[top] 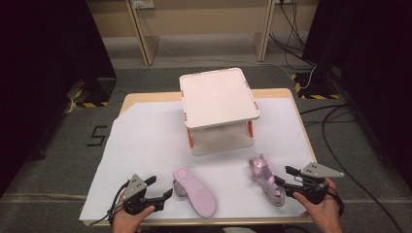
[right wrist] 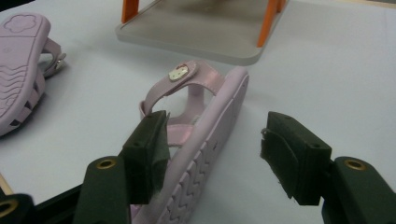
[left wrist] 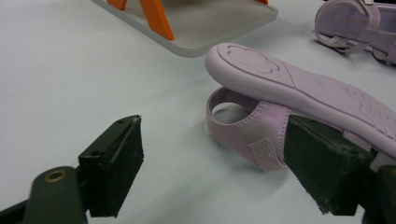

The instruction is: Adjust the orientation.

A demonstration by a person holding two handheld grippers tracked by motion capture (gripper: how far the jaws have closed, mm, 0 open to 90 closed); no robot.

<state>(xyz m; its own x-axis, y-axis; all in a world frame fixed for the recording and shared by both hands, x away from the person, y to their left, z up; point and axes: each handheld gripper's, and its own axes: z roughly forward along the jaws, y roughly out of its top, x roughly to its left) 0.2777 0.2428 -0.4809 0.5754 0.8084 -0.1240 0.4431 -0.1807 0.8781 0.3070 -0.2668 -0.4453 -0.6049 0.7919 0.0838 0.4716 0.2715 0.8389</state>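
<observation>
On grey carpet, wooden table [top: 127, 102], white sheet [top: 141, 145], black curtains [top: 43, 48]

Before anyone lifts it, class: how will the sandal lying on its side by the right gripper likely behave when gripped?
The sandal balances on its sole edge, so a nudge may tip it. Its thin straps look floppy; the thick sole probably stays stiff. It seems light for its size.

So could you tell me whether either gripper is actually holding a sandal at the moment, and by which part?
Nothing is held. The right gripper straddles the tipped sandal's sole edge, pads apart; the left gripper is open beside the upturned sandal.
</observation>
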